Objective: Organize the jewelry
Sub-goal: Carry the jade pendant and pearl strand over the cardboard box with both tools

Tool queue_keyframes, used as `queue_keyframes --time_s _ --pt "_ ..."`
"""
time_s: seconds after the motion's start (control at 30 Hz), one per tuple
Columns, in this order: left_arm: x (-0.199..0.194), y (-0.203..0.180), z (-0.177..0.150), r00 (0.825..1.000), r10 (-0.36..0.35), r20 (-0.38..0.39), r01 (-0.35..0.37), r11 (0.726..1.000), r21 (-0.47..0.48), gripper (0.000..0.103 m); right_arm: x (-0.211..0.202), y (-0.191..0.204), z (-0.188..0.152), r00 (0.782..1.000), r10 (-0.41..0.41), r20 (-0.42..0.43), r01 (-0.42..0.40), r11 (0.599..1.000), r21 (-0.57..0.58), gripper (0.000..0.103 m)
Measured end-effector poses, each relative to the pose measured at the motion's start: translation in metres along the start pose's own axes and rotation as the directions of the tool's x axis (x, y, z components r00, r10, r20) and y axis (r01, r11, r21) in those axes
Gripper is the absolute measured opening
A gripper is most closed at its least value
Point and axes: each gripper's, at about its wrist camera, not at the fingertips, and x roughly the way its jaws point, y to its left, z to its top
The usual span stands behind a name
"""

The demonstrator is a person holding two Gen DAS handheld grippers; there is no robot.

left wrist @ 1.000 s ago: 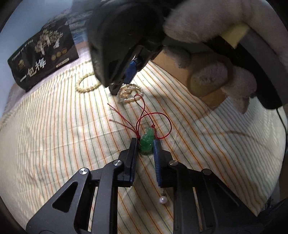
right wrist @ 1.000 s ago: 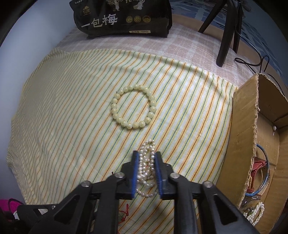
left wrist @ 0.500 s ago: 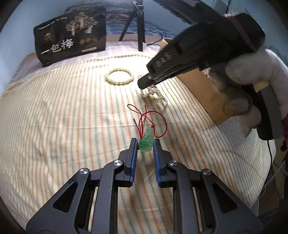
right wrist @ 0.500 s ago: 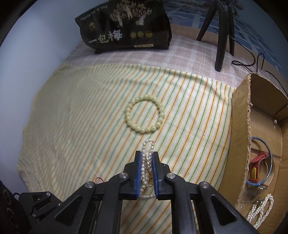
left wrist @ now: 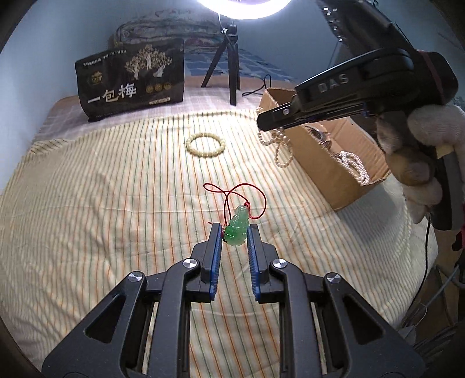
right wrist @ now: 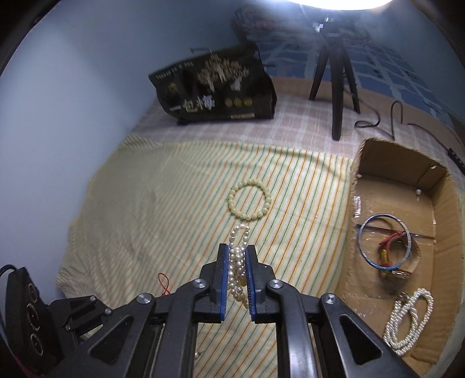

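Pearl strand (right wrist: 239,261): pinched between the pads of the right hand-held gripper (right wrist: 235,256), lifted clear of the striped cloth (left wrist: 116,203); in the left view its loops dangle (left wrist: 280,145) beside the near wall of the cardboard box (left wrist: 316,162).
Green pendant (left wrist: 238,226): clamped between the fingers of the left hand-held gripper (left wrist: 234,232), held just above the cloth; its red cord (left wrist: 232,194) loops out ahead, and where the ends lie is hard to follow.
Bead bracelet (right wrist: 249,202): pale round beads in a ring, flat on the cloth, well ahead of both grippers.
Box contents: a blue ring (right wrist: 383,244) over a reddish item too jumbled to name, and a white pearl string (right wrist: 407,319) near the front corner; the box's near edge is cut off in the right view.
Surroundings: a black bag (left wrist: 130,81) with white characters stands at the back beside a dark tripod (left wrist: 229,67); a bright lamp (left wrist: 241,7) glares at the top, washing out detail there.
Right hand: a pale fuzzy glove (left wrist: 424,151) grips the handle, partly out of frame.
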Motion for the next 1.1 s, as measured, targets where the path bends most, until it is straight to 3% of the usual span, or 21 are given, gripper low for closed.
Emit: queue_keyframes --time_s 0.57,1.1 --pt "-0.049 -0.04 0.028 0.993 -0.037 0.111 0.027 0.996 0.088 0.016 -0.096 -0.021 -0.021 0.987 -0.017 0.158 0.014 1.0 0.017 0.009" --pt "-0.033 -0.101 0.066 0.981 -0.138 0.136 0.112 0.976 0.186 0.016 -0.141 -0.088 -0.024 0.965 -0.12 0.232 0.104 0.991 0.08 0.009"
